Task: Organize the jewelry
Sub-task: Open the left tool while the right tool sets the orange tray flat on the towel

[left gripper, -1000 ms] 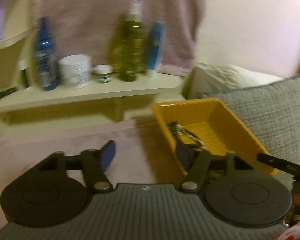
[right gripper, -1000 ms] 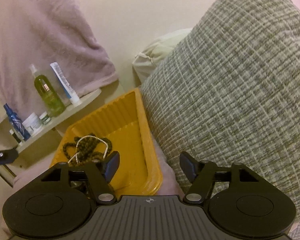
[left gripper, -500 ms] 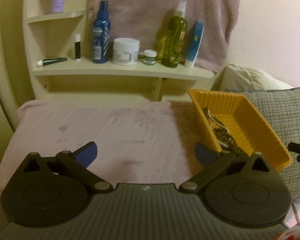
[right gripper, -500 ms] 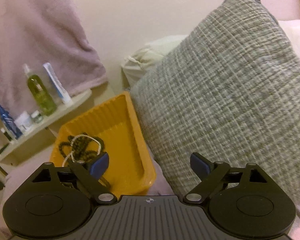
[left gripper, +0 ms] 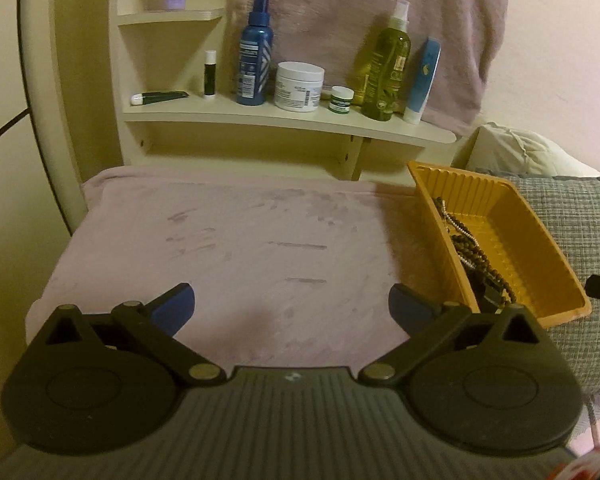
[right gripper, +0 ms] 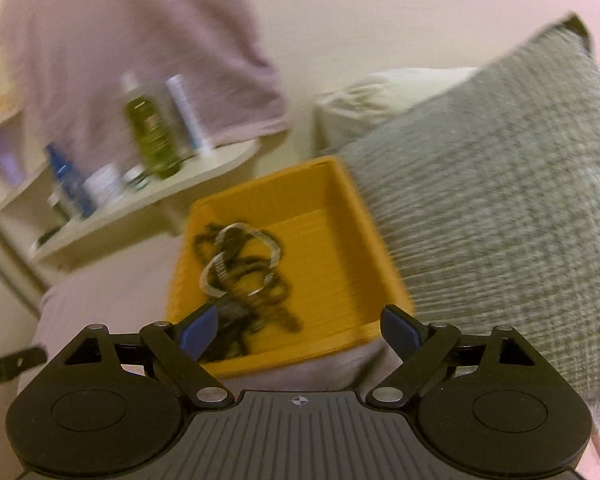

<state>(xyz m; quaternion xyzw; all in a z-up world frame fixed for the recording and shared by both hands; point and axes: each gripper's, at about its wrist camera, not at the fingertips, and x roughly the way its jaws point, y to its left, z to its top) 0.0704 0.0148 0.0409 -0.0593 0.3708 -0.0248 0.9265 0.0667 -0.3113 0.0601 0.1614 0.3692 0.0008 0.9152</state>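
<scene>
A yellow ribbed tray (left gripper: pixel 540 236) (right gripper: pixel 340 216) sits on a pink blanket (left gripper: pixel 240 248) beside a grey pillow. Inside lie dark bead necklaces (left gripper: pixel 480 260) (right gripper: pixel 252 280) tangled with a silver chain (left gripper: pixel 462 232) (right gripper: pixel 240 256). My left gripper (left gripper: pixel 292 308) is open and empty, held over the bare blanket left of the tray. My right gripper (right gripper: pixel 300 328) is open and empty, just in front of the tray's near rim, its left finger over the tray's near left corner.
A cream shelf (left gripper: pixel 284 120) behind the blanket holds a blue spray bottle (left gripper: pixel 254 68), white jar (left gripper: pixel 299 86), green bottle (left gripper: pixel 384 64) and blue tube (left gripper: pixel 422 80). A grey woven pillow (right gripper: pixel 500 184) presses against the tray's right side. A pink towel (left gripper: pixel 360 8) hangs behind.
Both grippers have opened wider. The left one has pulled back and swung left, away from the tray. The right one has turned left, bringing the tray to the centre of its view.
</scene>
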